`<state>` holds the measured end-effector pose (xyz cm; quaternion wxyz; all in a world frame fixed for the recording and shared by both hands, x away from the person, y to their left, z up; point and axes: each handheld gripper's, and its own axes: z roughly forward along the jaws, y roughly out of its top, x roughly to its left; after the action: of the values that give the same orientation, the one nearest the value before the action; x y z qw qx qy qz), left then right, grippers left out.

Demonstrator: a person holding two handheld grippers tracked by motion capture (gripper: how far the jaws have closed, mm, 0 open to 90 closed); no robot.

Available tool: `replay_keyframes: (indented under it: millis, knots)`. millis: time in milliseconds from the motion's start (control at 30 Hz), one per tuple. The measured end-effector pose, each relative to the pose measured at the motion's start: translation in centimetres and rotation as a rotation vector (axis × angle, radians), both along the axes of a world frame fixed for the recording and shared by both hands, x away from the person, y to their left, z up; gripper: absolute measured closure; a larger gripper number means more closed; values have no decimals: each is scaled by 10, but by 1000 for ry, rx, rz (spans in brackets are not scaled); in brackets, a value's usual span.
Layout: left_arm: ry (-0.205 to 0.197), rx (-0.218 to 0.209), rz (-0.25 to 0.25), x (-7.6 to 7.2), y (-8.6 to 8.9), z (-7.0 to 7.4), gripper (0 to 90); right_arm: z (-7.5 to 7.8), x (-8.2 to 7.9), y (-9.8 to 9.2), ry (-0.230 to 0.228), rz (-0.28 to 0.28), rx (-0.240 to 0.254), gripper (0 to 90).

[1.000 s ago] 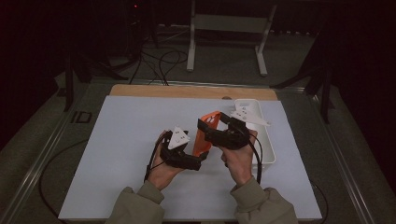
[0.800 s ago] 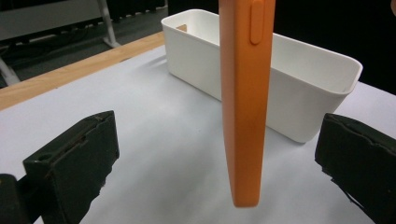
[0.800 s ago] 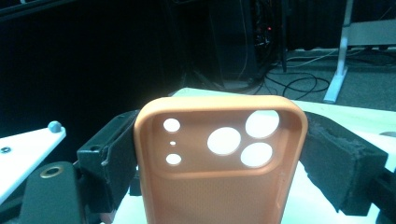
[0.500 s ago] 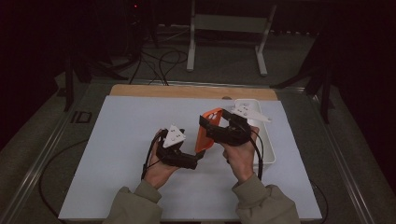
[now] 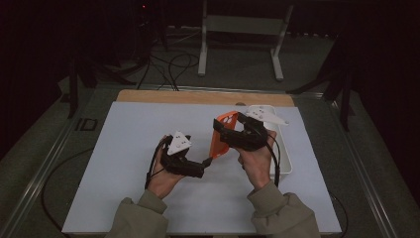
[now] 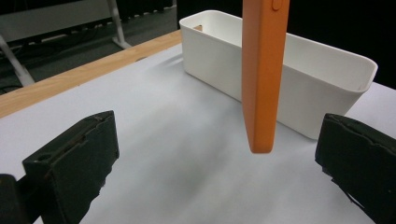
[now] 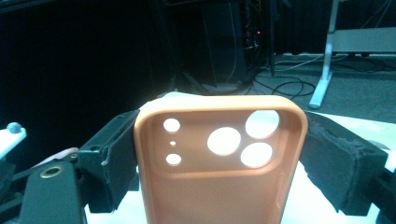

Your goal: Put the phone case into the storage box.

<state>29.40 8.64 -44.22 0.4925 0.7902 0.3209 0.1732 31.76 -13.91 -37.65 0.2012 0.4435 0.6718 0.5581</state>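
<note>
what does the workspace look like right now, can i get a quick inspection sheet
surface: white mat on the table, wooden strip along its far edge
job's things: orange phone case held upright above the mat, camera cutouts at the top; white bin at the right side of the mat, contents not visible
clutter: nothing seen
grippers: right gripper shut on the phone case's two sides; left gripper open, jaws either side of the case's lower end, not touching it
cables: one trails from each gripper; more lie on the floor beyond the table
surroundings: dark room, white frame stand behind the table
</note>
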Motion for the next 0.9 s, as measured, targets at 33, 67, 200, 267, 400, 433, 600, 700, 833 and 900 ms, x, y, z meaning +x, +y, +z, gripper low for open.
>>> replay_keyframes:
  millis: [33,67,200,267,400,433,600,700,833,900]
  knots:
    - [-1,-2,3,0,1,0,4,0,0,0,2,-1,-2,166]
    - [0,-6,4,0,2,0,4,0,1,0,1,-2,-2,166]
    - [4,-5,9,2,6,1,3,1,3,0,2,-6,-8,166]
    - [3,-4,13,2,8,1,3,0,5,0,1,-6,-9,166]
    - [-10,-9,32,3,14,2,4,1,7,-1,2,-12,-10,166]
    - [-8,-13,35,3,15,2,4,1,7,-1,2,-13,-12,166]
    - [-8,-15,42,3,21,3,4,1,10,-2,2,-23,-9,166]
    - [-13,-8,49,3,24,3,4,1,11,-4,2,-26,-9,166]
    - [-19,-16,56,3,30,3,4,1,13,-8,0,-30,0,166]
    - [-19,-16,57,3,32,3,4,1,13,-9,-1,-32,-2,166]
